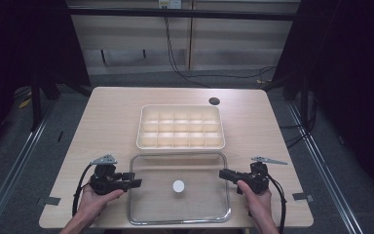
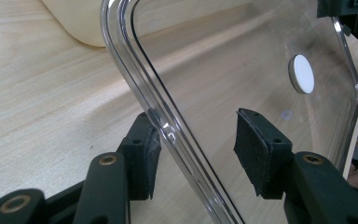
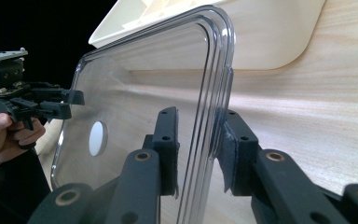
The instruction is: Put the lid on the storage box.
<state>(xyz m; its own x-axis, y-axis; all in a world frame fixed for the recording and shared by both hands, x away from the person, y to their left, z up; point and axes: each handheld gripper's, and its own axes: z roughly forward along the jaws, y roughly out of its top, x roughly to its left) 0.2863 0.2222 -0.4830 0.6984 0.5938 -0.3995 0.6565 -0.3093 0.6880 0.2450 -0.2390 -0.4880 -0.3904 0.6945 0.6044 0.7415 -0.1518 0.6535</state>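
Both hands are working the clear lid (image 1: 195,200) lying at the tabletop's (image 1: 112,112) near edge. The left hand-held gripper (image 1: 135,183) is straddling its left rim, jaws spread, not clamping. The right hand-held gripper (image 1: 222,174) is sitting nearly closed around the right rim. I'd squeeze both evenly, lifting level toward the cream compartment tray (image 1: 180,142) beyond.

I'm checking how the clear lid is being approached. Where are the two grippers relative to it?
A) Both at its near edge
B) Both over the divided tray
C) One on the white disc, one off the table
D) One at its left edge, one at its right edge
D: the left gripper straddles the clear lid's left rim and the right gripper straddles its right rim, jaws open on either side of each rim.
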